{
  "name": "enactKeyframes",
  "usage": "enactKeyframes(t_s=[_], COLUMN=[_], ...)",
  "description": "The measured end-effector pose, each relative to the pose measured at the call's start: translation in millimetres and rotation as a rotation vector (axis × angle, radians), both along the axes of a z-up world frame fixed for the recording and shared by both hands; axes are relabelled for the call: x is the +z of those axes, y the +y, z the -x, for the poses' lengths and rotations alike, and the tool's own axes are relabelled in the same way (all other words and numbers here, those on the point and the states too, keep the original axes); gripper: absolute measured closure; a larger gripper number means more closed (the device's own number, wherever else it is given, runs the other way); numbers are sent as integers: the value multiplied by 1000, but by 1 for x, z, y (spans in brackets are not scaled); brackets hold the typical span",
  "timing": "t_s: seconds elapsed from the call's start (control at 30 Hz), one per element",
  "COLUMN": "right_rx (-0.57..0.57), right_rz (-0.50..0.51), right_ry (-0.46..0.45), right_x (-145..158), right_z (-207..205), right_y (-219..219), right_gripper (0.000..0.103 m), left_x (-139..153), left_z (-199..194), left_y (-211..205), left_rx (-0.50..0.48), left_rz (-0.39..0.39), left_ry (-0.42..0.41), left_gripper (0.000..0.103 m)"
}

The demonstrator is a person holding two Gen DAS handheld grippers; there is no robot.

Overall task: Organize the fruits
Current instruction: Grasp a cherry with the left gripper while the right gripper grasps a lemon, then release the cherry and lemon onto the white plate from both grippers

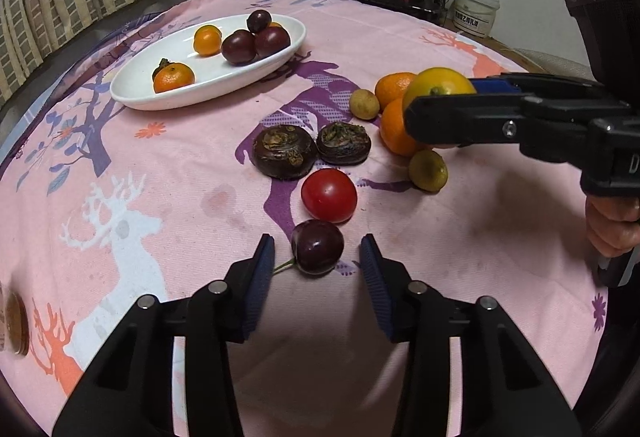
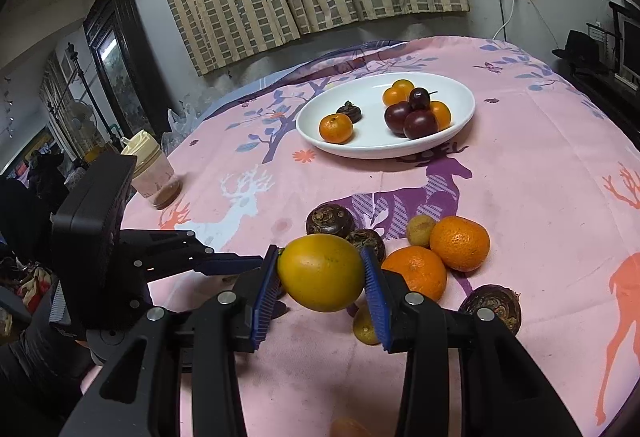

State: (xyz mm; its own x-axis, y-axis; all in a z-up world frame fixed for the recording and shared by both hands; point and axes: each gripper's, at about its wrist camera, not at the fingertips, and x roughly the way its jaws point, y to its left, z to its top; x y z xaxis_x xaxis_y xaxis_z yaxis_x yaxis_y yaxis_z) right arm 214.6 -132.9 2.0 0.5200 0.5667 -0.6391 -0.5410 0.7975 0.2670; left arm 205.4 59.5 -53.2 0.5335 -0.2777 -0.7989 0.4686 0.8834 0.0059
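Right gripper (image 2: 322,273) clamped on yellow-orange citrus (image 2: 320,271), blue pads pressed to both flanks, fruit lifted clear of the pink tablecloth (image 2: 520,177); held across the widest part, probably so the round skin does not slip out during carry. Same fruit seen from the left wrist view as a yellow-green ball (image 1: 438,85) pinched at the end of the other tool. Left gripper (image 1: 317,257) low over the cloth, jaws parted either side of a dark cherry (image 1: 317,246), pads apparently not touching it, gaps visible on both sides; not gripping yet, stem poking out left toward one pad. Straddle looks like setup for a pinch across the cherry's width. White oval plate (image 2: 320,141) well apart at far side, already holding small oranges, dark plums and one brown water chestnut, so likely the collection spot. Still loose on cloth: red tomato (image 1: 329,195) just beyond cherry, two water chestnuts (image 1: 285,151) side by side, two oranges (image 2: 459,243) touching, small yellowish fruits beside them. Judged mid-task: several pieces sorted, many left. Risk: cherry small and glossy, may roll or squirt from pads on closing.
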Motion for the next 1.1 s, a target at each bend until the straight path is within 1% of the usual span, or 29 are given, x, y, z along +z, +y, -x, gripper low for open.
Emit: enactKeyframes(t_s=[0.07, 0.2, 0.3, 0.33, 0.43, 0.53, 0.67, 0.73, 0.77, 0.83, 0.9, 0.93, 1.03, 1.07, 1.1], right_rx=[-1, -5, 1, 1, -1, -6, -30, -38, -36, -35, -22, -12, 8, 10, 17], right_rz=[-1, -1, 7, 8, 10, 20, 25, 51, 66, 96, 113, 123, 146, 155, 155], right_ry=[3, 5, -3, -8, -28, -61, -46, -27, -15, 6, 30, 42, 38, 32, 19], right_x=[-1, -2, 1, 4, 15, 27, 36, 33, 30, 21, 12, 6, 0, 0, 3], right_z=[0, -1, -3, -4, -16, -42, -96, -120, -131, -151, -165, -172, -178, -179, -177], right_y=[-1, -2, -4, -6, -9, -2, 21, 33, 39, 51, 62, 67, 76, 77, 76], right_gripper=[62, 62, 62, 62, 62, 62, 62, 62, 62, 62, 62, 62, 61, 61, 58], left_x=[-1, -1, 1, 3, 17, 42, 73, 79, 80, 78, 70, 66, 53, 49, 48], left_z=[-1, -2, -1, -1, 0, -14, -68, -100, -123, -154, -188, -198, -224, -230, -230], left_y=[0, 1, 3, 4, 9, 19, 32, 38, 42, 50, 57, 58, 61, 62, 63], left_rx=[-4, -5, -5, -4, -1, 24, 128, 185, 226, 275, 328, 341, 376, 398, 415], left_rz=[3, 23, 38, 48, 87, 151, 189, 192, 193, 204, 193, 185, 154, 142, 144], left_ry=[5, 10, 14, 15, -3, -28, -85, -103, -108, -93, -71, -60, -24, -11, -4], left_gripper=[64, 73, 77, 77, 77, 77, 77, 77, 77, 77, 77, 77, 77, 76, 58])
